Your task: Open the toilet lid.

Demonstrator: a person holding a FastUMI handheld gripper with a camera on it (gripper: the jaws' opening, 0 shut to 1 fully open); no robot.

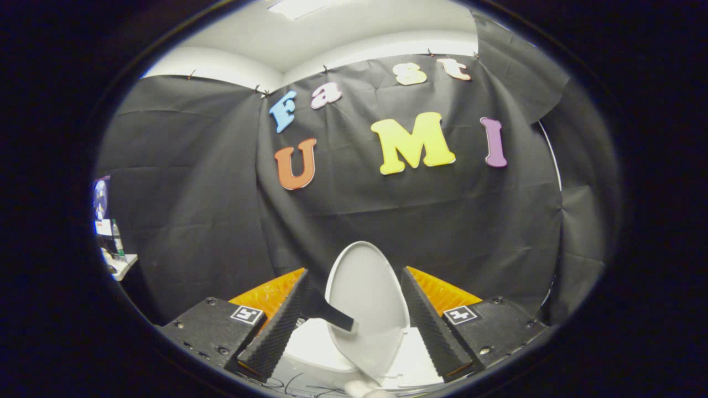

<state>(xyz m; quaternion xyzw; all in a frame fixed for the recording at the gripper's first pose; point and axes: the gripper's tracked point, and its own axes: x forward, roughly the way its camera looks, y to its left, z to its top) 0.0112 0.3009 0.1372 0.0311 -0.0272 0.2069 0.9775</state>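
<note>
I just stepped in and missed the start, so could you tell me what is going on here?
A person is using a handheld tool to open a small white toilet lid. The lid stands raised, nearly upright, between the tool's spread fingers, in front of the black cloth wall. Neither finger clearly presses on it. The white toilet body lies beneath.

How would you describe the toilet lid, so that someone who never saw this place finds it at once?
Start at the black cloth wall of the booth. In front of its lower part stands the toilet lid, raised almost upright between the fingers of the open gripper. It is the one pale, smooth oval here, rising above the white toilet body.
</note>
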